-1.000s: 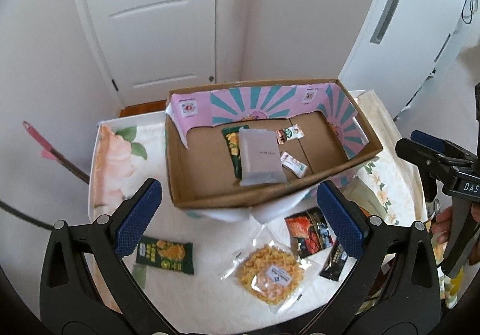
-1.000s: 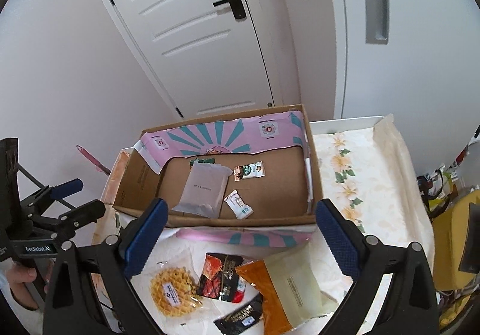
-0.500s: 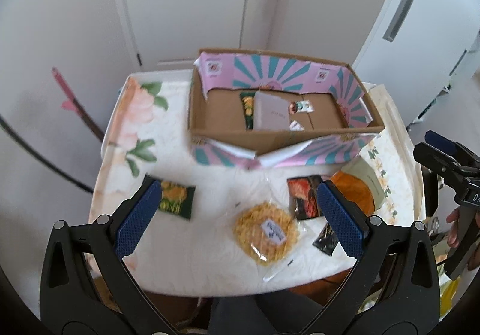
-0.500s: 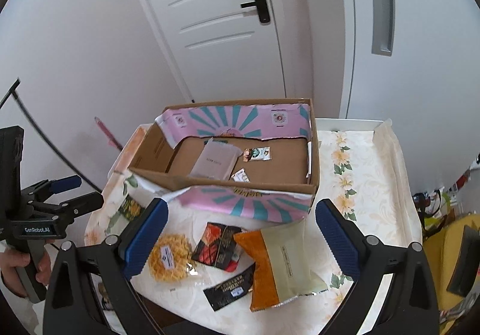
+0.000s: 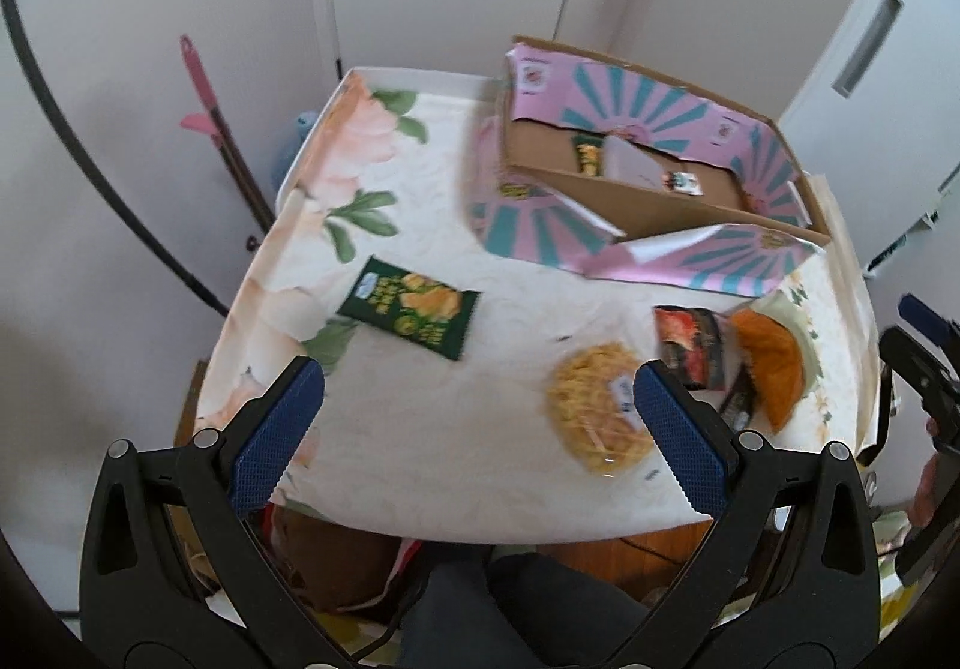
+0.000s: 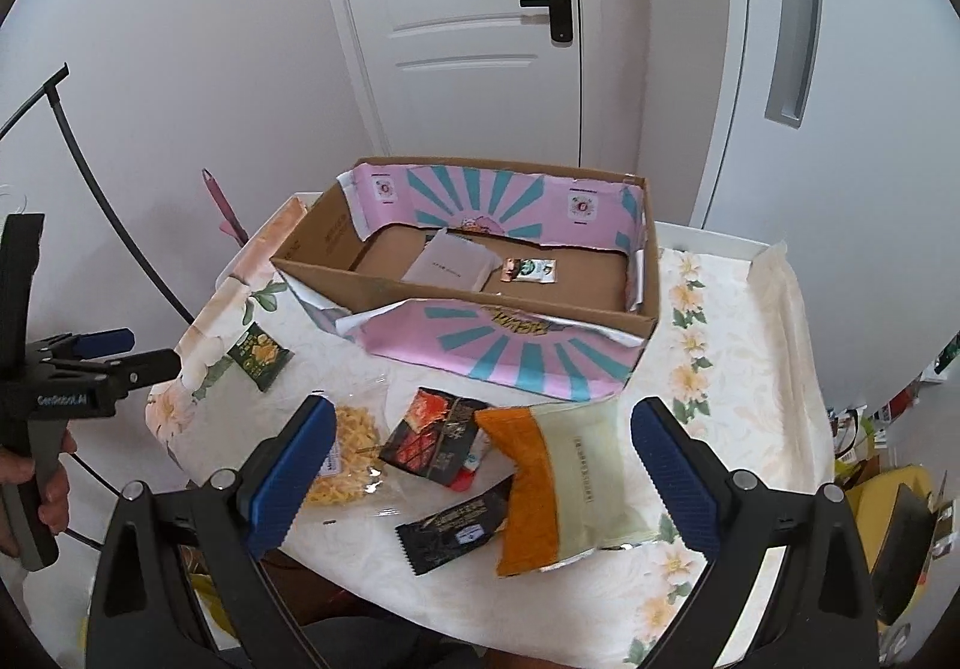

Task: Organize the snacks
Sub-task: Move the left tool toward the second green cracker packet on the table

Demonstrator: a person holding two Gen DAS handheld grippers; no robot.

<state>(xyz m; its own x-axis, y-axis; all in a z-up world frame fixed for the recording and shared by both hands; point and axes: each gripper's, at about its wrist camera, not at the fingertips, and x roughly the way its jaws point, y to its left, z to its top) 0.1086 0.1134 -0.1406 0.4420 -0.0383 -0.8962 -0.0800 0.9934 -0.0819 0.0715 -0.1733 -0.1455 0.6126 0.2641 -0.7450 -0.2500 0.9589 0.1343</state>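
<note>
Both your left claw [image 5: 474,423] and right claw [image 6: 480,462] were wide apart, empty. The green bag [image 5: 408,306] near the box [image 5: 660,201] looked light and crinkly; pinching its edge seemed best.

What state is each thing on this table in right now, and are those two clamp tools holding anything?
Cardboard box: open, front flap folded down.
White packet: lying inside the box.
Green snack bag: flat on the tablecloth, outside the box.
Orange-and-white packet: on the table, partly over the black sachet.
Left gripper: open, empty.
Right gripper: open, empty.
</note>
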